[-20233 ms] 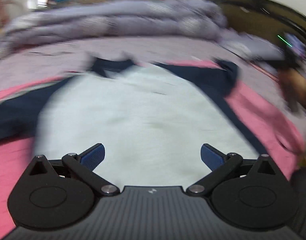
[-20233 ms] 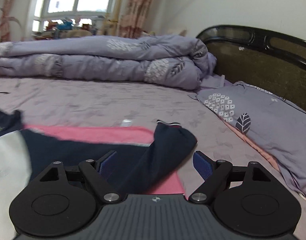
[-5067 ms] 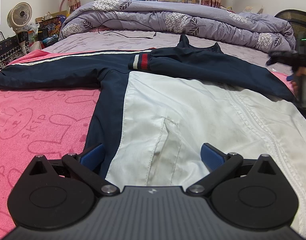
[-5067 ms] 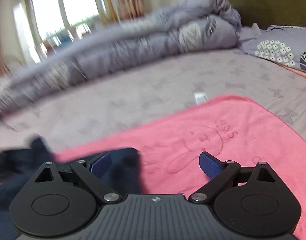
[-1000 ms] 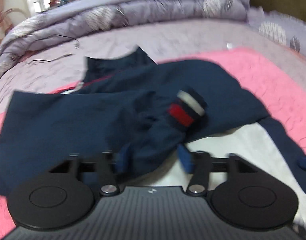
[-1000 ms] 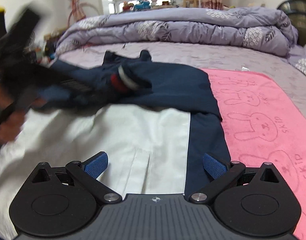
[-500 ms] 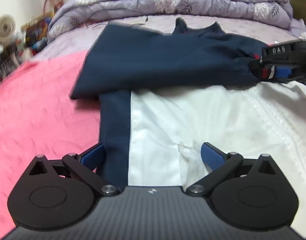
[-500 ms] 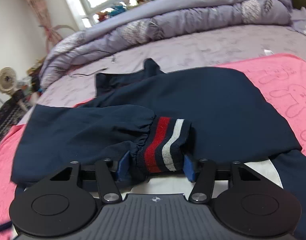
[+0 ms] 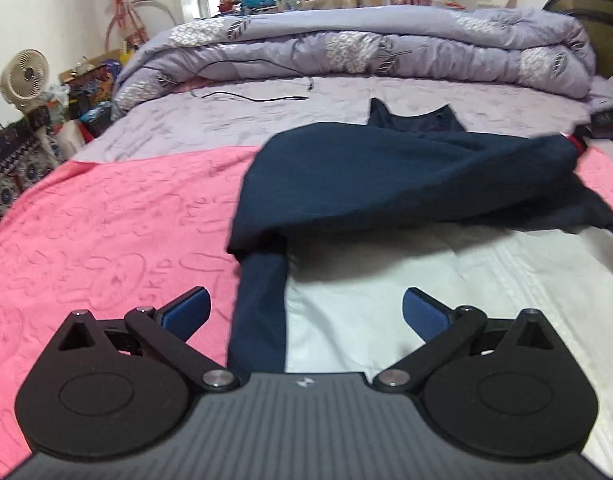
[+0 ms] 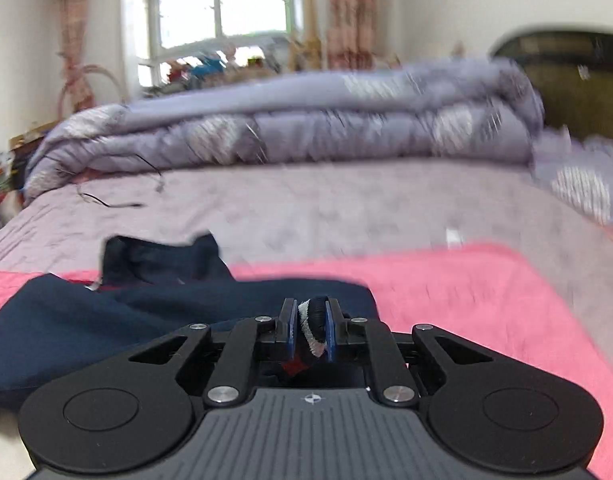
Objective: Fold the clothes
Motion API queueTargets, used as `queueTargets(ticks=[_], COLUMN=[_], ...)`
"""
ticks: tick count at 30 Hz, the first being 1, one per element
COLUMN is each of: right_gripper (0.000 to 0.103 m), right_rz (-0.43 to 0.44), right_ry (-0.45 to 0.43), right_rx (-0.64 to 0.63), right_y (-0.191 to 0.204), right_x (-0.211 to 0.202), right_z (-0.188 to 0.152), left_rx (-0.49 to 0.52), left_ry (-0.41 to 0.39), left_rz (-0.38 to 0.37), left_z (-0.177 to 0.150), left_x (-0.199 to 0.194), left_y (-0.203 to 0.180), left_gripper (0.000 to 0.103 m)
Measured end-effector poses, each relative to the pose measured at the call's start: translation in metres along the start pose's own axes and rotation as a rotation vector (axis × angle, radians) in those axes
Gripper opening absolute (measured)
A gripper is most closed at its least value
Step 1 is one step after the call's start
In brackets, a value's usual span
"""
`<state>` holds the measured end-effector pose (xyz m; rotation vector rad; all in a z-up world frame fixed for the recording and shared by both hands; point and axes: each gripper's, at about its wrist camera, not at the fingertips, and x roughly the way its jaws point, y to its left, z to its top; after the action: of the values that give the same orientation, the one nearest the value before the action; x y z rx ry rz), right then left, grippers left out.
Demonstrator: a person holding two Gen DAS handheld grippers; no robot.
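Right wrist view: right claw [image 10: 311, 330] pinches jacket cuff [image 10: 313, 326]; left claw [image 9: 304, 312] gapes above jacket [image 9: 386, 184].

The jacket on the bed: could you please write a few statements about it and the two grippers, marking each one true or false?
1. The right gripper is shut on the striped cuff of the jacket. True.
2. The left gripper grips the jacket's hem. False: its jaws stand wide open, holding nothing.
3. The navy sleeve is folded across the jacket's body. True.
4. The jacket lies on a green blanket. False: it lies on a pink blanket.
5. A rolled lilac quilt lies along the far side of the bed. True.
6. The jacket's lower front panel is red. False: it is white, with a navy strip at its edge.
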<state>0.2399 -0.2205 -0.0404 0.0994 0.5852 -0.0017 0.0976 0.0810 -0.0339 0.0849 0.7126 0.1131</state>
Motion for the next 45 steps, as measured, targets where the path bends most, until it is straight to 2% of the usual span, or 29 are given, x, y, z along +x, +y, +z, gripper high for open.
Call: queueTargets(ticks=[4,7,9,12,13,14,16,17,19,20,23,24,25,26,27,28,30,35,38,40,45], right_gripper=[0.014,0.014,0.013,0.013,0.015,0.026,0.046,0.047,0.047,0.049,0.060,0.061,0.060,0.043,0.032,0.013,0.011,0.008,0.008,0.008,0.010], right_rz=[0.013,0.019,0.023,-0.008,-0.006,0.015,0.093,0.118,0.137,0.148,0.164,0.159,0.154,0.148,0.125,0.103,0.089,0.000,-0.029,-0.047,-0.080], right_ry=[0.123,0.142,0.102,-0.074,-0.103,-0.082,0.043,0.086,0.137,0.128,0.150,0.173,0.196,0.219,0.245,0.269,0.243,-0.037,-0.122,-0.086,0.145], right_rx=[0.003,-0.044,-0.064,-0.148,-0.157,-0.138,-0.037,0.036,0.141,0.169,0.184,0.178,0.172,0.166,0.160,0.152,0.115,-0.109,-0.176,-0.186,-0.217], right_y=[-0.016,-0.023,-0.024,-0.016,-0.017,-0.022,-0.038,-0.047,-0.061,-0.064,-0.059,-0.055,-0.050,-0.046,-0.042,-0.038,-0.030,-0.004,-0.004,-0.014,-0.034], right_x=[0.007,-0.003,-0.013,-0.037,-0.043,-0.045,-0.034,-0.027,-0.017,-0.015,0.005,0.014,0.024,0.033,0.040,0.047,0.047,0.014,0.002,0.011,0.055], right_z=[-0.028,-0.044,-0.039,-0.019,-0.015,-0.013,-0.014,-0.019,-0.027,-0.029,-0.026,-0.025,-0.023,-0.021,-0.021,-0.019,-0.009,0.040,0.055,0.044,-0.008], left_rx=[-0.011,0.012,0.028,0.036,0.037,0.036,0.032,0.029,0.028,0.032,0.062,0.071,0.075,0.078,0.081,0.083,0.067,0.016,-0.015,0.005,0.082], left_ry=[-0.018,-0.028,-0.038,-0.101,-0.124,-0.138,-0.136,-0.132,-0.090,-0.047,0.136,0.163,0.161,0.159,0.158,0.159,0.138,0.047,-0.008,0.010,0.089], left_rz=[-0.012,0.017,0.036,0.043,0.039,0.031,-0.017,-0.044,-0.097,-0.111,-0.114,-0.110,-0.107,-0.103,-0.098,-0.091,-0.081,-0.099,-0.112,-0.091,-0.021], left_z=[0.013,0.021,0.027,0.040,0.044,0.050,0.060,0.065,0.071,0.071,0.062,0.058,0.055,0.052,0.051,0.052,0.054,0.070,0.080,0.074,0.054], left_x=[0.002,0.007,0.010,0.012,0.013,0.016,0.027,0.033,0.051,0.063,0.107,0.114,0.116,0.118,0.118,0.117,0.112,0.096,0.086,0.092,0.112], left_y=[0.004,0.004,0.004,0.002,0.001,-0.001,-0.004,-0.006,-0.011,-0.014,-0.024,-0.026,-0.027,-0.028,-0.029,-0.030,-0.028,-0.019,-0.014,-0.015,-0.023], left_gripper=[0.103,0.103,0.103,0.103,0.103,0.103,0.103,0.103,0.103,0.103,0.103,0.103,0.103,0.103,0.103,0.103,0.103,0.103,0.103,0.103,0.103])
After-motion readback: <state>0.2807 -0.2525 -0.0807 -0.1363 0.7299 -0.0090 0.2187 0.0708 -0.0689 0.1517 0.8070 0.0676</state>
